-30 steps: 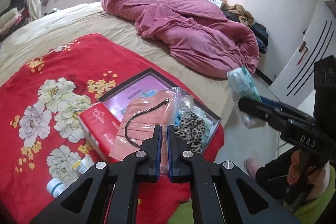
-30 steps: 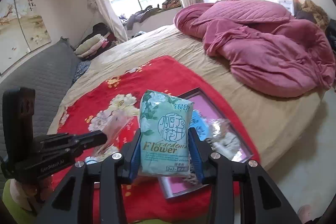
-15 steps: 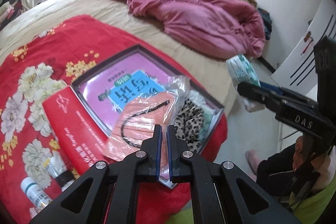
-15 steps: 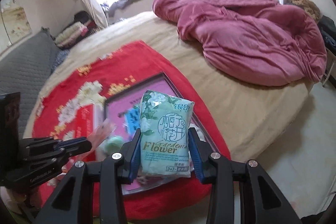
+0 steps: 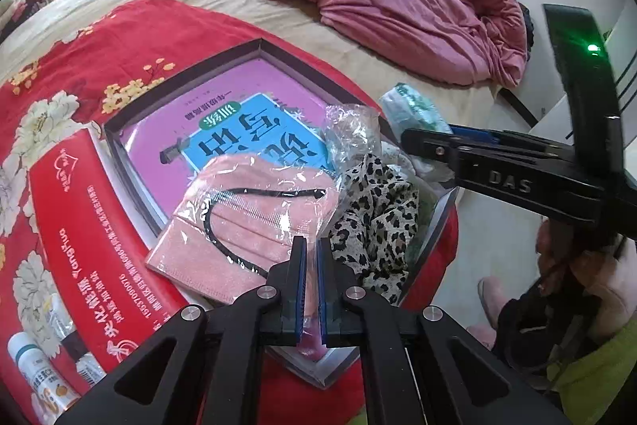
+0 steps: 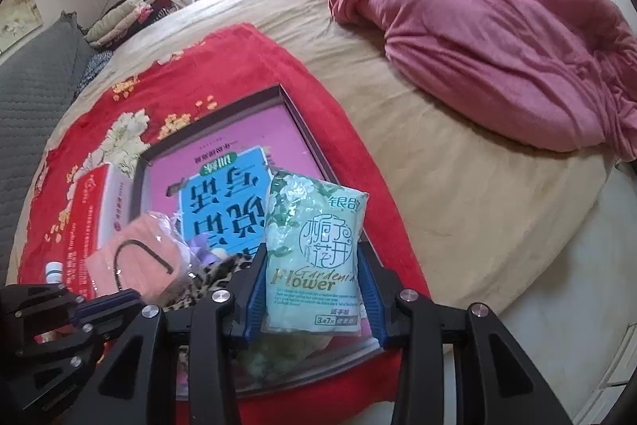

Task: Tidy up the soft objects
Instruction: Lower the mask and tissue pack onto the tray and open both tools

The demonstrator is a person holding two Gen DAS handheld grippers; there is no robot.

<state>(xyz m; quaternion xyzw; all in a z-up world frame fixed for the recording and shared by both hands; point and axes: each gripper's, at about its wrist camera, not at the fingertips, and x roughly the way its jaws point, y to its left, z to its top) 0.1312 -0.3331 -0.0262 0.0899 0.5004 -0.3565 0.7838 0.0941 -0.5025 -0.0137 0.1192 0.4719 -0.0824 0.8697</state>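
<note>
My left gripper (image 5: 309,257) is pinched nearly closed on the near edge of the bagged pink mask (image 5: 247,222), clear plastic caught between the blue pads. Mask pack hangs over the near-left part of the tray (image 5: 119,130), overlapping its left rim and the red box (image 5: 75,226) beside it. Leopard-print cloth (image 5: 374,218) lies in the tray's near-right corner, touching the mask bag.

My right gripper (image 6: 312,289) is clamped on the tissue pack (image 6: 314,253), fingers set wide on both its sides, pack upright over the tray's near-right corner. Can't tell if it touches the tray.

Tray sits on the red floral blanket (image 6: 223,66) at the bed's (image 6: 458,186) near edge. Pink book (image 5: 223,114) lies flat in the tray. Small bottles (image 5: 36,365) lie at the blanket's near-left. Pink quilt (image 6: 497,38) is heaped at the bed's far side.
</note>
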